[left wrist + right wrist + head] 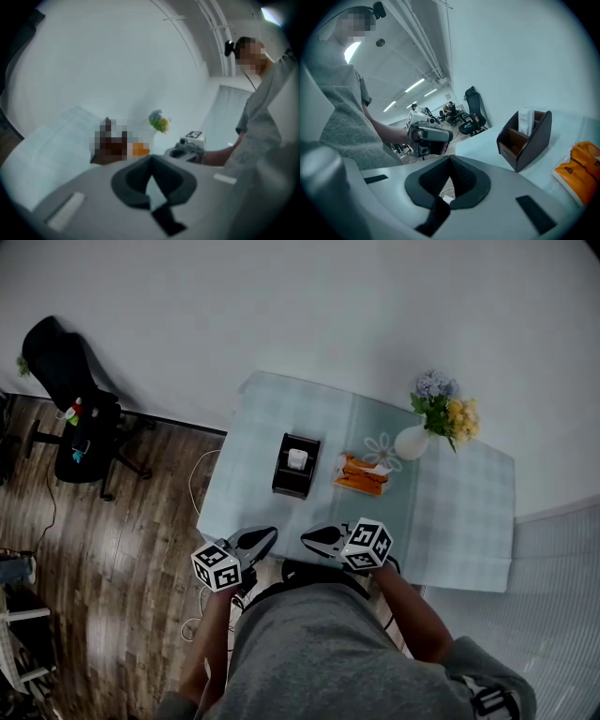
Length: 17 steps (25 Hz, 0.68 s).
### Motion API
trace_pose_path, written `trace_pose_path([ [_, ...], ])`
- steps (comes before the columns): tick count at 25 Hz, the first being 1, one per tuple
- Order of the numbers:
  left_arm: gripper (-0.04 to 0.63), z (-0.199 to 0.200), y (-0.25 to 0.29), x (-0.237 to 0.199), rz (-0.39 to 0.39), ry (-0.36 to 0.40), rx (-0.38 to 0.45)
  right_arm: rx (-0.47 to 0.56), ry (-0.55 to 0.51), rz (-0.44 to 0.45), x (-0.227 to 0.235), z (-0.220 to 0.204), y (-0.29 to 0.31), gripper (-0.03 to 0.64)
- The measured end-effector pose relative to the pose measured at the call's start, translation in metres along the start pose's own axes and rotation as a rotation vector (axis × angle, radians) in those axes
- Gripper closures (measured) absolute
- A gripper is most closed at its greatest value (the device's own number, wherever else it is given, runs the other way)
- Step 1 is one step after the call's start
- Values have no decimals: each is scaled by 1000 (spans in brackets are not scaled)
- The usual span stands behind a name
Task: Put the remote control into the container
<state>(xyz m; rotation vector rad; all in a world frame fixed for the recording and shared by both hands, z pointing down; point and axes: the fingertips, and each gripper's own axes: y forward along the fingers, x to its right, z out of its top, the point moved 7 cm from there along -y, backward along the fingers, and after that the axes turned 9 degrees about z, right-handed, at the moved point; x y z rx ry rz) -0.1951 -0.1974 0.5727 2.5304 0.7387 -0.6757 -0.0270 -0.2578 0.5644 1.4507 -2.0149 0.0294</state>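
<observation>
My left fingers [255, 540] and right fingers [323, 540] were pressed together on nothing, well back from the dark brown wooden container [281, 476]. The slim white remote control [297, 458] already stood inside it, so my job looked done.

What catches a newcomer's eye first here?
A dark container in the middle of the table with a white remote control standing in it. To its right, an orange packet and a vase of flowers. The left gripper and right gripper hover shut and empty at the near edge.
</observation>
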Motion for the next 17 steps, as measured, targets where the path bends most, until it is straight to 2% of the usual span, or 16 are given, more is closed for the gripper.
trace_pose_path([
  [17, 597, 4, 11, 4, -38, 14, -29, 5, 1, 3, 4, -1, -7, 601],
])
